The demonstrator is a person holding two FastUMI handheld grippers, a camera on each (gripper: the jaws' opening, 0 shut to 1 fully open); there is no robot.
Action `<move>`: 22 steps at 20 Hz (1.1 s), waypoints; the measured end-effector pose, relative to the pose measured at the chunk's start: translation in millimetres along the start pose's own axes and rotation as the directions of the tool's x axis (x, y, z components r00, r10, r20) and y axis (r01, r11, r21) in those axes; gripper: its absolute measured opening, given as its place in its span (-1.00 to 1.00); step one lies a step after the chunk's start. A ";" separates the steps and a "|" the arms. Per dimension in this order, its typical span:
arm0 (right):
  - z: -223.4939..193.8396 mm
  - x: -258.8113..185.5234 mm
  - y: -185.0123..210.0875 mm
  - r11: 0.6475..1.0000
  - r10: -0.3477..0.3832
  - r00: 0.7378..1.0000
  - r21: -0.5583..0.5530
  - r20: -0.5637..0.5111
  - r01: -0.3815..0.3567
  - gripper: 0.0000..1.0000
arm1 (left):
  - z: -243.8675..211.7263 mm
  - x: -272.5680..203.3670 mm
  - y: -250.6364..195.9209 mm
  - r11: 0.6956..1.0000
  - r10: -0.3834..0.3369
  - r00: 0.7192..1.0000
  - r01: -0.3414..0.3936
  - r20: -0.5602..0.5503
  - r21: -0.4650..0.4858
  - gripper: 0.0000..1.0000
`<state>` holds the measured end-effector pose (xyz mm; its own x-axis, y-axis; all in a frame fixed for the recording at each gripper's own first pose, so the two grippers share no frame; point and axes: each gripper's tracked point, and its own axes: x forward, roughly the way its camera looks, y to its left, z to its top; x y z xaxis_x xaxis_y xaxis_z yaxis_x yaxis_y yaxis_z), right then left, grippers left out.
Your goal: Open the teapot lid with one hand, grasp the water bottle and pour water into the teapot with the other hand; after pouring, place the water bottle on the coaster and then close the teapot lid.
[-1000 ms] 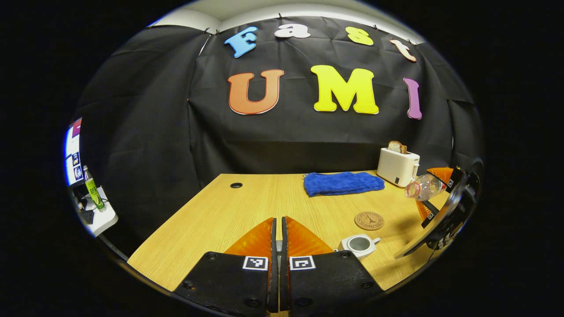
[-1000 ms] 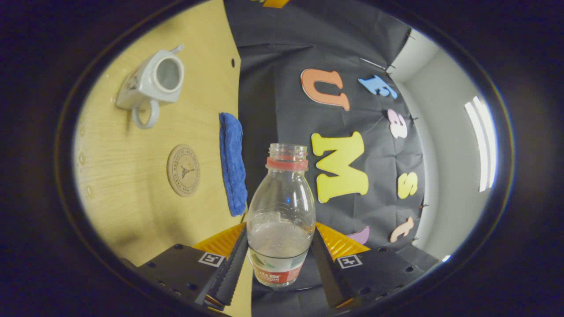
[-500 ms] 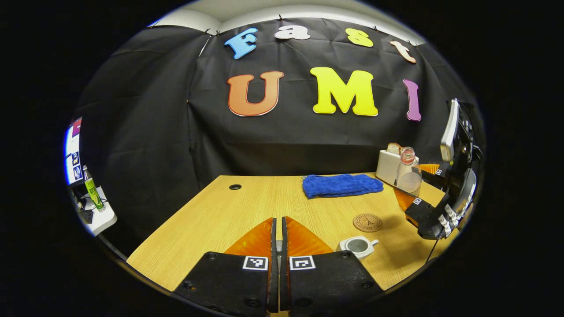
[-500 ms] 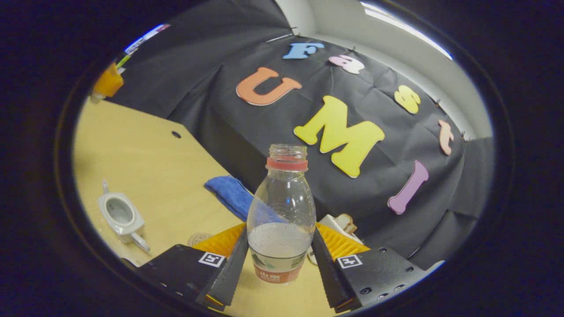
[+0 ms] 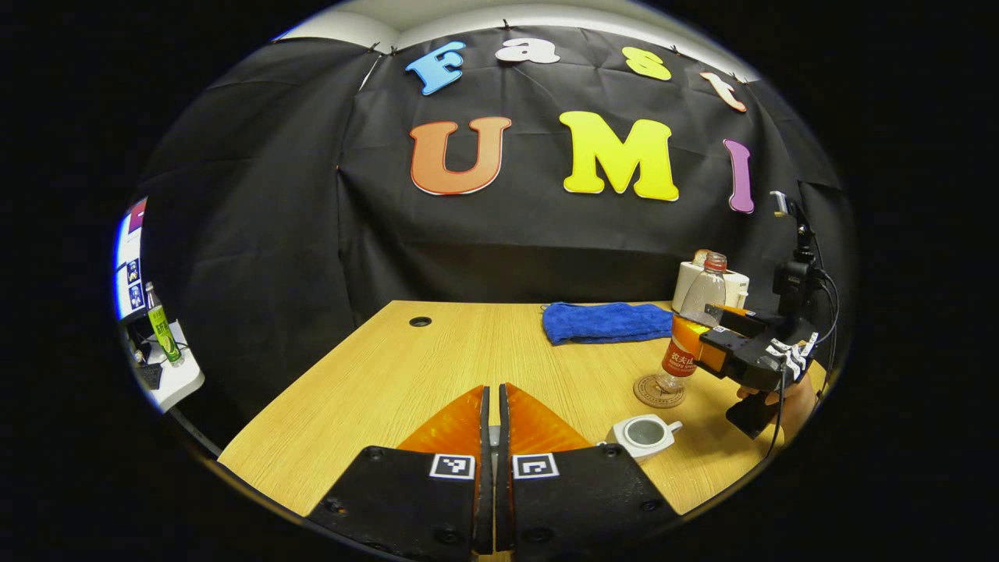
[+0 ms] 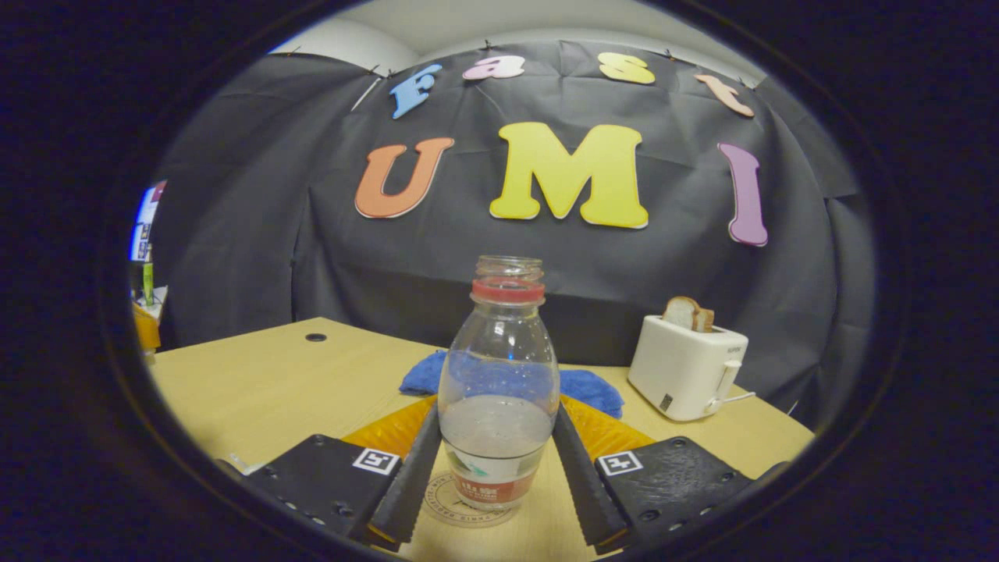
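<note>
Two fingers of the right gripper press on either side of the clear plastic water bottle with the red neck ring, which stands upright on the round brown coaster; nearest in the left gripper view, the left gripper has its fingers closed together, though I cannot tell whether they pinch anything. Just beyond them the white open-topped teapot sits lidless on the light wooden table, close to the coaster, with a folded blue cloth and a white toaster farther back
</note>
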<state>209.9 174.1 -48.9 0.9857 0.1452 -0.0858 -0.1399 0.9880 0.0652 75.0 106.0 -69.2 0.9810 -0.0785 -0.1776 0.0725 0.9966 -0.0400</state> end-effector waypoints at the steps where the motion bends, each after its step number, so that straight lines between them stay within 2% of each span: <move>1: -4.8 1.0 1.8 1.000 0.008 1.000 0.012 -0.018 -0.008 0.54 | -1.1 1.3 1.5 1.000 0.003 1.000 -0.003 -0.005 -0.002 -0.92; 6: -0.8 -2.1 12.1 0.999 0.037 0.999 0.031 -0.019 -0.036 0.54 | -5.1 2.9 2.4 1.000 0.004 1.000 -0.004 -0.016 -0.007 -0.92; 10: -6.4 2.1 11.6 1.000 0.027 0.999 0.007 -0.031 -0.027 0.57 | -1.8 1.9 -3.7 1.000 -0.012 1.000 0.012 -0.006 -0.006 -0.92; 11: -7.6 2.8 15.1 0.999 0.047 0.998 0.016 -0.039 -0.046 0.67 | -1.8 2.3 -4.2 1.000 -0.013 1.000 0.013 -0.006 -0.006 -0.92; 12: -9.4 3.0 15.8 0.998 0.054 0.998 0.019 -0.044 -0.054 0.69 | -2.8 2.9 -4.7 1.000 -0.015 1.000 0.015 -0.009 -0.007 -0.92; 14: -7.3 -1.3 8.0 0.999 0.046 0.998 0.027 -0.037 -0.045 0.94 | -2.9 3.8 -7.1 1.000 -0.018 1.000 0.018 -0.010 -0.011 -0.92; 16: 0.2 -7.7 5.9 0.997 0.057 0.998 0.049 -0.010 -0.057 0.94 | -1.1 4.1 -12.5 0.999 -0.035 0.999 0.035 -0.002 -0.017 -0.92; 22: 25.1 -45.4 -23.9 0.998 0.022 0.997 0.064 0.080 -0.027 0.94 | 1.4 7.2 -50.7 0.990 -0.136 0.990 0.137 0.028 -0.041 -0.92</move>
<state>170.8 142.6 -21.6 0.9867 0.1624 -0.0049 -0.1603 0.9783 0.1313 78.7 54.9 -67.0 0.9668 -0.2121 -0.1425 0.1985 0.9746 -0.1040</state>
